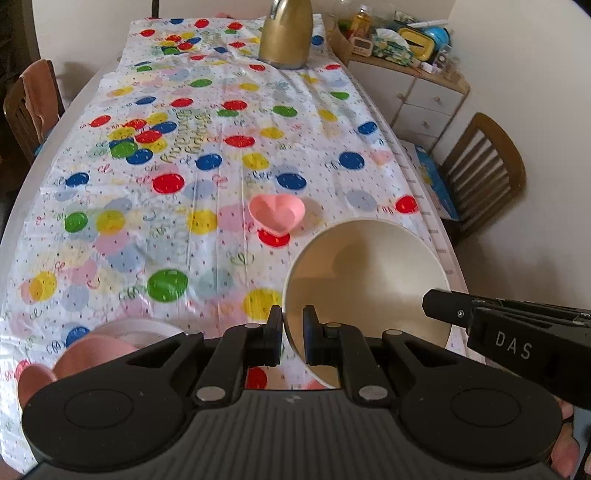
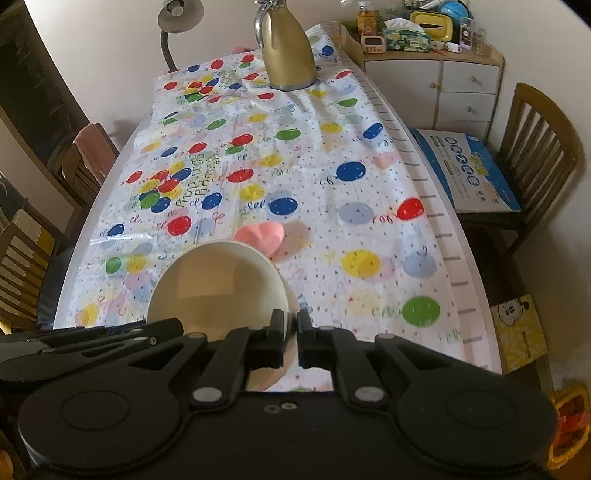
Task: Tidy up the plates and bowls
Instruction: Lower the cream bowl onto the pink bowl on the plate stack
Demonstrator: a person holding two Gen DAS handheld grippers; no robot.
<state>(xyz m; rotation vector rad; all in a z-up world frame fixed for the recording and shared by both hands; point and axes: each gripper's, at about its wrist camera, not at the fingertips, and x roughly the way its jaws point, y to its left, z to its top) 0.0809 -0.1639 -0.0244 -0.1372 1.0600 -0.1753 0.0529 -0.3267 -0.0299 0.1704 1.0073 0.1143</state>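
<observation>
Two grippers grip one cream bowl (image 1: 369, 280) by opposite sides of its rim, holding it tilted above the table. Left gripper (image 1: 292, 332): jaws narrowed onto the rim, one finger inside the bowl and one outside. Right gripper (image 2: 291, 330): jaws likewise pinched on the rim at the bowl's right side, as seen from its own camera. In the left wrist view, the right gripper's body enters from the right edge, over the bowl's rim. A pink heart-shaped dish (image 1: 277, 214) rests on the dotted tablecloth (image 1: 207, 122), just beyond the bowl and apart from it. Pink dishes on a white plate (image 1: 110, 343) lie at the near left, partly hidden by the left gripper. A gold jug (image 1: 286, 35) stands upright at the table's far end.
</observation>
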